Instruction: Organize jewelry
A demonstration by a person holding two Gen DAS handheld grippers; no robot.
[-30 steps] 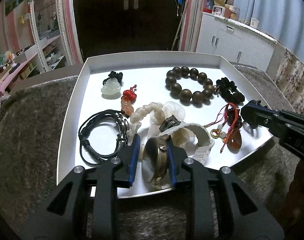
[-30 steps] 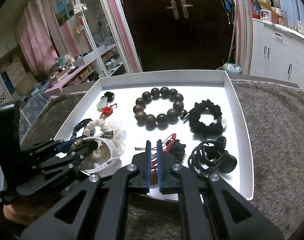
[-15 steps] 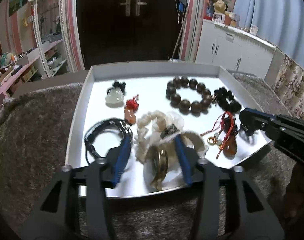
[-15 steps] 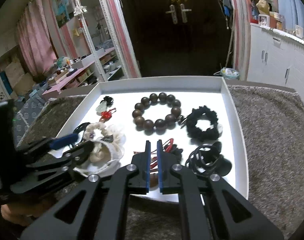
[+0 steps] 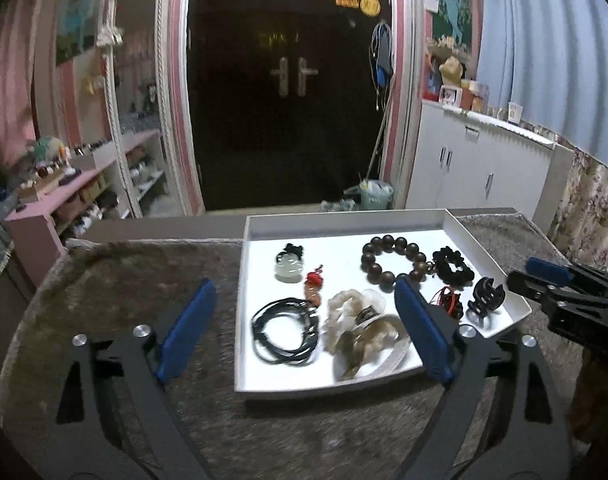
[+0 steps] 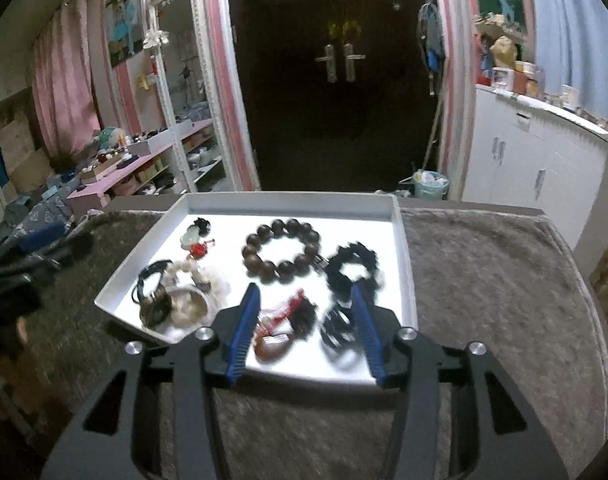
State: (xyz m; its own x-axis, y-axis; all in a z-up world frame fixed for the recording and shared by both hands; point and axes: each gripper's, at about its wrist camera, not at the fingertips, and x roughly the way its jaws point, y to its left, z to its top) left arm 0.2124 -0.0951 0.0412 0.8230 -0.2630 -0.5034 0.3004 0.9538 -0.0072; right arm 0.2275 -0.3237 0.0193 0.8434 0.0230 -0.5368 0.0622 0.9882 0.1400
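A white tray (image 5: 248, 264) holds the jewelry: a brown bead bracelet (image 5: 391, 258), a black scrunchie (image 5: 453, 266), a black hair claw (image 5: 485, 292), a red-corded amber pendant (image 5: 449, 300), a black cord bracelet (image 5: 286, 328), a white jade pendant (image 5: 288, 268), a small red charm (image 5: 313, 284), and a watch on a white scrunchie (image 5: 361, 338). My left gripper (image 5: 304, 332) is wide open and empty, held back above the tray's near edge. My right gripper (image 6: 304, 326) is open and empty above the amber pendant (image 6: 274, 340) and hair claw (image 6: 337, 326).
The tray (image 6: 405, 256) sits on a grey furry mat (image 6: 483, 280). Behind it are a dark double door (image 6: 339, 68), pink shelves (image 6: 144, 164) at left and white cabinets (image 6: 535, 164) at right.
My left gripper let go of the watch, opened wide and pulled back from the tray. My right gripper opened from shut and drew back and up.
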